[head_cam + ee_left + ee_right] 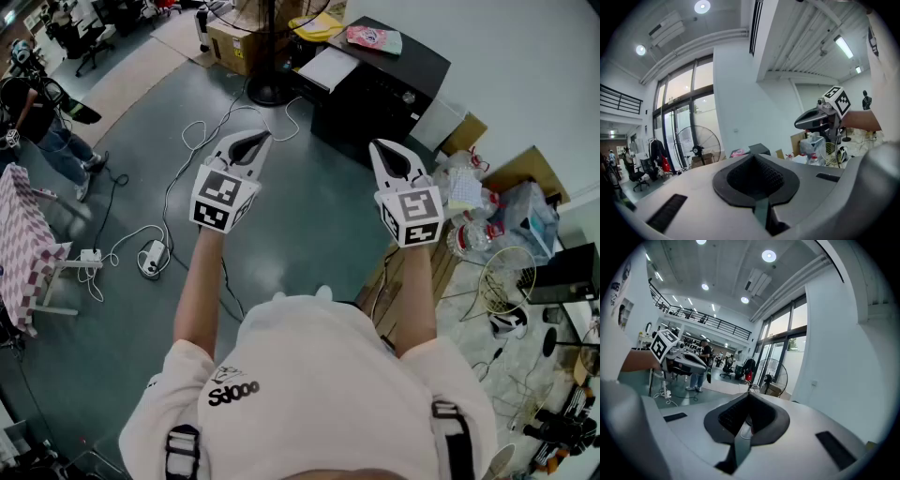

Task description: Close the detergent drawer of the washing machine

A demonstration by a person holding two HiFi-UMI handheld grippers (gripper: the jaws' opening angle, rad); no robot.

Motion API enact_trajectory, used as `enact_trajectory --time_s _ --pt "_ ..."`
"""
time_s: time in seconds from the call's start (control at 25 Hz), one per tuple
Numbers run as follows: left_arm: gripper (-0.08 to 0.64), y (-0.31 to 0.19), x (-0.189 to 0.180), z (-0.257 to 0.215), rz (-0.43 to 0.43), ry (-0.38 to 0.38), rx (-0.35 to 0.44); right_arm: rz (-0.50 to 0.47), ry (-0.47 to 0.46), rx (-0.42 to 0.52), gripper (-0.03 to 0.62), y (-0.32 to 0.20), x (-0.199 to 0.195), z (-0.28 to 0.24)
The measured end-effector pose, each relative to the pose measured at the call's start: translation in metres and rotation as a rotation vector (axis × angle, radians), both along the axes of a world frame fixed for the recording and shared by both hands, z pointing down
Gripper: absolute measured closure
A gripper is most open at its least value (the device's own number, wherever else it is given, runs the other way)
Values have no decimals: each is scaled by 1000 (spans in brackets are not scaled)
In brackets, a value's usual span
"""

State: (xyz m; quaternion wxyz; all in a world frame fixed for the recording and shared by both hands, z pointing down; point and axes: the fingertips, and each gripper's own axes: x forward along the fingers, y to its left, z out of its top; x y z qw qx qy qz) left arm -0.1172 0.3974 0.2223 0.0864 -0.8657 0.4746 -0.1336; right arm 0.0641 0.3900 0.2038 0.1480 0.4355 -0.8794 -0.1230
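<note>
No washing machine or detergent drawer shows in any view. In the head view I hold both grippers out level over a grey-green floor. My left gripper has its jaws together with nothing between them, and its own view shows the dark pads meeting. My right gripper is also shut and empty, with its pads closed against each other. Each gripper shows in the other's view: the right gripper at the right, the left gripper at the left.
A black cabinet stands ahead, with a fan base and cardboard boxes beside it. White cables and a power strip lie on the floor at left. Bags and clutter fill the right. A person stands far left.
</note>
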Motion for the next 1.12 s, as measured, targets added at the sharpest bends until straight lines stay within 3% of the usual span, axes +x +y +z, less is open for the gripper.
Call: enact_trajectory --time_s 0.64,0.92,1.12 --pt "541 -15 -40 17 11 5 -30 6 3 -15 597 -10 -31 15" --pt "541 -66 -37 30 -4 -1 -49 -4 8 -4 597 -63 -29 23" --pt "541 -136 -15 37 -32 -6 -57 -15 10 3 597 -133 -6 32"
